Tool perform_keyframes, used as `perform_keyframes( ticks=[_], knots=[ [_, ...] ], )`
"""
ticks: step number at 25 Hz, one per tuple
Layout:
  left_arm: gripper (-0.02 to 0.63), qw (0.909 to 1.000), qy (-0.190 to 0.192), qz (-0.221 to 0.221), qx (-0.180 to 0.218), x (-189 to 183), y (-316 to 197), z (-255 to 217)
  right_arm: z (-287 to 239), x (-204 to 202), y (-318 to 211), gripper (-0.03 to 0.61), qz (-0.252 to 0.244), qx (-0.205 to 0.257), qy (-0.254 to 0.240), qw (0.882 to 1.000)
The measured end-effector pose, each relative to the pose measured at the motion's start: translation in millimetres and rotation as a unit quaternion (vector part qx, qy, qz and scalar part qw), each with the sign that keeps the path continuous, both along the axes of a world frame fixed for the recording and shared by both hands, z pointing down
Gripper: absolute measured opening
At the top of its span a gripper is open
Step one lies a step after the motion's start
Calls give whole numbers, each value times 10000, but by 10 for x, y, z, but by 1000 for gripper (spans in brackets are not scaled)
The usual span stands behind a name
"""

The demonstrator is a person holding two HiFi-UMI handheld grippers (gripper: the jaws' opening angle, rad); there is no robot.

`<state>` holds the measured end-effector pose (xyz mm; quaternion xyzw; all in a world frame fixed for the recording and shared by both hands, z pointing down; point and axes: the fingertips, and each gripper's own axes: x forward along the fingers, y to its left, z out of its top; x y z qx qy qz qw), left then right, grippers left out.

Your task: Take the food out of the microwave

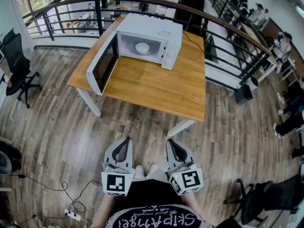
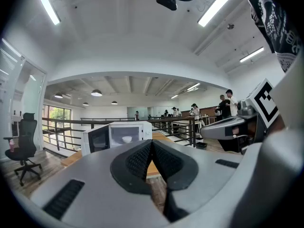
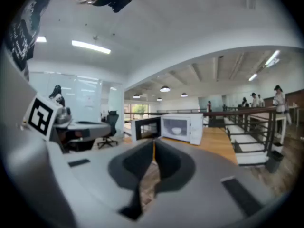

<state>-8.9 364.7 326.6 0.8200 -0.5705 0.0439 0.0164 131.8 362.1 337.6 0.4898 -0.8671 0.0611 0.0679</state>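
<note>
One microwave (image 1: pixel 149 34) stands on one wooden counter (image 1: pixel 156 87), and one white bowl (image 1: pixel 142 48) sits inside it. There are two hand-held grippers, the left hand-held gripper (image 1: pixel 127 140) and the right hand-held gripper (image 1: pixel 170 141). Each carries one cube, so there are two marker cubes (image 1: pixel 117 183). Two black office chairs show in the head view: the left chair (image 1: pixel 18 63) and the lower-right chair (image 1: pixel 266 201). One white power strip (image 1: pixel 72 216) lies on the floor. One railing (image 1: pixel 98 13) runs behind the counter; the people beyond it are too small to count.
</note>
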Motion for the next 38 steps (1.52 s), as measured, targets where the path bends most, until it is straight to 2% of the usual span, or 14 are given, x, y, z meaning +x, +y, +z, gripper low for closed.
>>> perform_keyframes(
  ticks=[16,22,26,32,38],
  knots=[
    [32,10000,3,-19,21,-14,48,10,12,22,92,35,46,50,73,10000],
    [32,10000,28,-8,47,-61,93,-2,-76,-1,121,37,97,226,-14,9997],
    [32,10000,21,-28,11,-83,120,2,-102,41,120,37,183,301,102,9993],
    [32,9999,23,23,-129,-71,63,72,-52,50,85,37,157,176,59,9997],
    [32,9993,-7,18,-385,-95,-189,212,113,70,-147,37,66,-151,156,9997]
  ],
)
